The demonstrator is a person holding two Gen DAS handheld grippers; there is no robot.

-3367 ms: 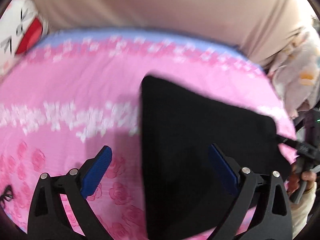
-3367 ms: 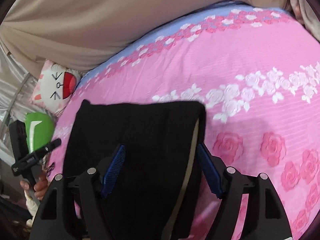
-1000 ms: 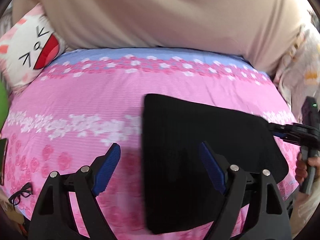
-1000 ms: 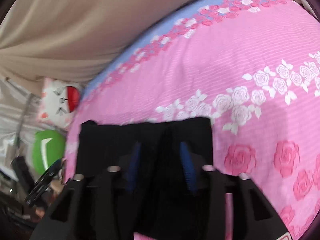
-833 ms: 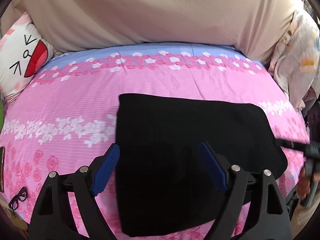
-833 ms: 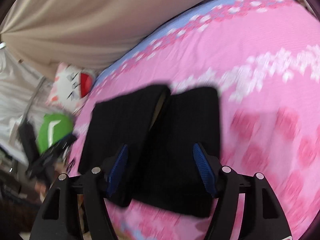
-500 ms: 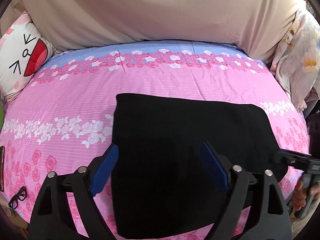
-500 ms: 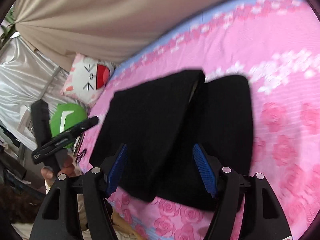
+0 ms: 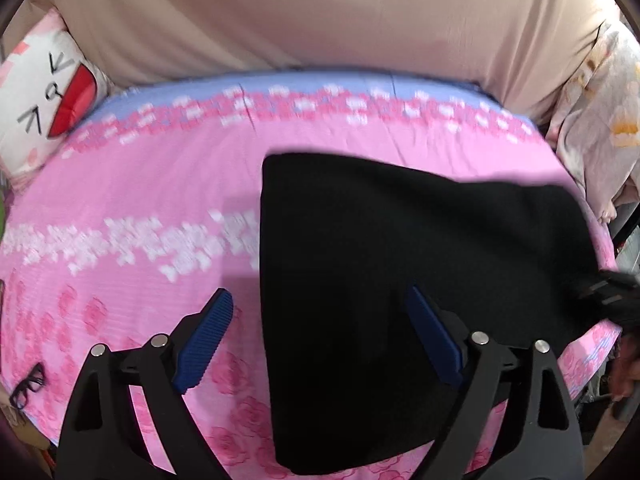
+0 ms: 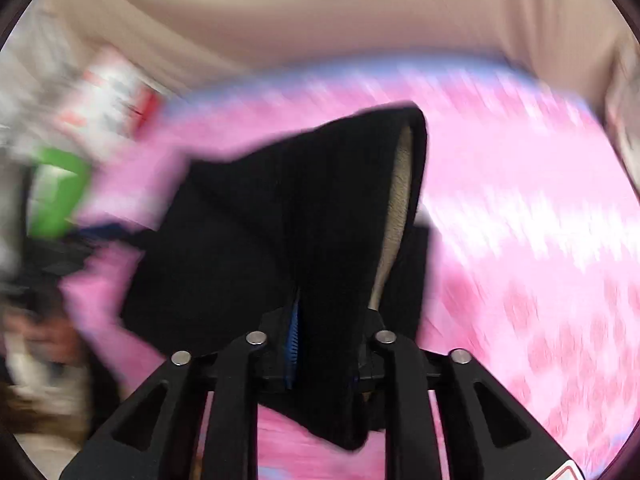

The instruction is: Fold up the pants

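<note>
The black pants (image 9: 400,280) lie folded on the pink flowered bed sheet (image 9: 160,184). My left gripper (image 9: 320,332) is open and empty, hovering over the left edge of the pants. My right gripper (image 10: 324,344) is shut on an edge of the pants (image 10: 300,208) and lifts it, so the beige inner lining (image 10: 396,208) shows. The right wrist view is blurred by motion. The right gripper also shows at the right edge of the left wrist view (image 9: 612,296), at the pants' right end.
A white cat-face pillow (image 9: 44,96) lies at the bed's far left. A beige curtain (image 9: 320,12) hangs behind the bed. Flowered cloth (image 9: 600,120) is at the right. Black glasses (image 9: 28,386) lie at the front left edge. A green object (image 10: 56,196) is left of the bed.
My right gripper has shut on the pants' edge and raised it, swinging fast. My left gripper has shifted left, so the pants sit further right in its view.
</note>
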